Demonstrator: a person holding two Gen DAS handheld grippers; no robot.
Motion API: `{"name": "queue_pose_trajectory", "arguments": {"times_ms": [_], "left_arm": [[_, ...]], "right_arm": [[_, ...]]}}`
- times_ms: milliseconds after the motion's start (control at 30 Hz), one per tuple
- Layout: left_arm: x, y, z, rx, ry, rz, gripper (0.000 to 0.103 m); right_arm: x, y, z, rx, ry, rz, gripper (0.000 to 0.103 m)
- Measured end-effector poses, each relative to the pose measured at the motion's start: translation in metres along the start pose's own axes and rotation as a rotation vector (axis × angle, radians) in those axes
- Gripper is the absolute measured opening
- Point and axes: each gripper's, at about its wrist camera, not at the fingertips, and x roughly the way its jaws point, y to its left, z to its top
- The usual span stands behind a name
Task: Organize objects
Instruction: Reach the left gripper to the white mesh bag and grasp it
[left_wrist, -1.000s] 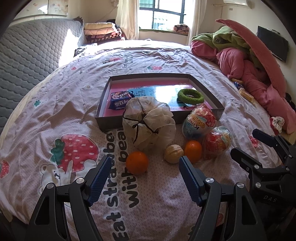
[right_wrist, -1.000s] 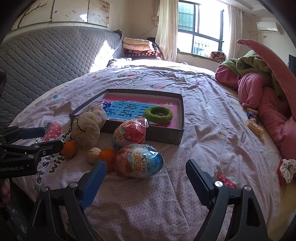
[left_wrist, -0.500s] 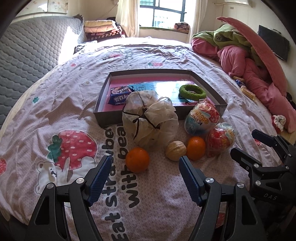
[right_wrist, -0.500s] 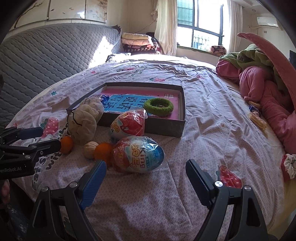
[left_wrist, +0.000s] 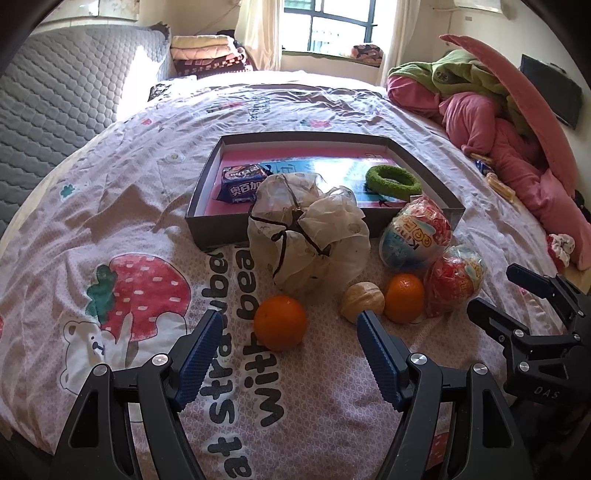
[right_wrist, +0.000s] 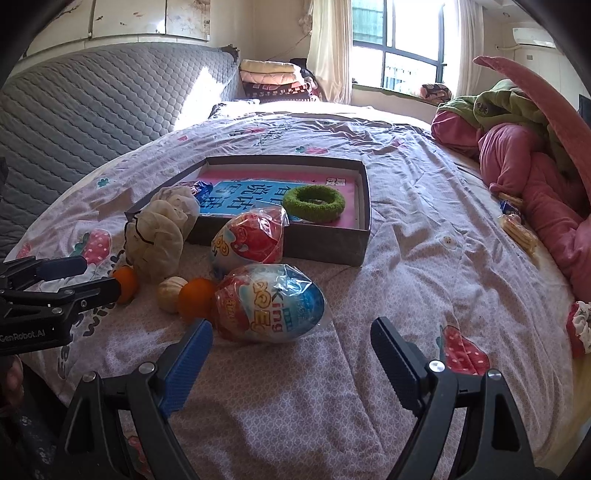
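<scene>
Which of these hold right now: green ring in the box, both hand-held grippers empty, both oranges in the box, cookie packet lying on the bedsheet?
1. The green ring lies inside the box. True.
2. The left hand-held gripper and right hand-held gripper are open and empty. True.
3. Both oranges are in the box. False: the near orange and far orange lie on the bedsheet.
4. The cookie packet lies on the bedsheet. False: the cookie packet is inside the box.

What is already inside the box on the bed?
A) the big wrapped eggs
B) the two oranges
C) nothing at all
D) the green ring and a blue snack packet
D: the green ring and the blue snack packet lie inside the box; the oranges and eggs sit outside it on the bedsheet.
</scene>
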Motion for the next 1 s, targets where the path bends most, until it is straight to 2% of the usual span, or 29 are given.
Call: {"name": "queue_pose_trajectory", "arguments": {"times_ms": [1000], "left_arm": [[0.035,0.007,0.026,-0.034,-0.010,-0.026,0.076]], "right_arm": [[0.033,-0.005,0.011,0.035,0.051,0.053,0.087]]}}
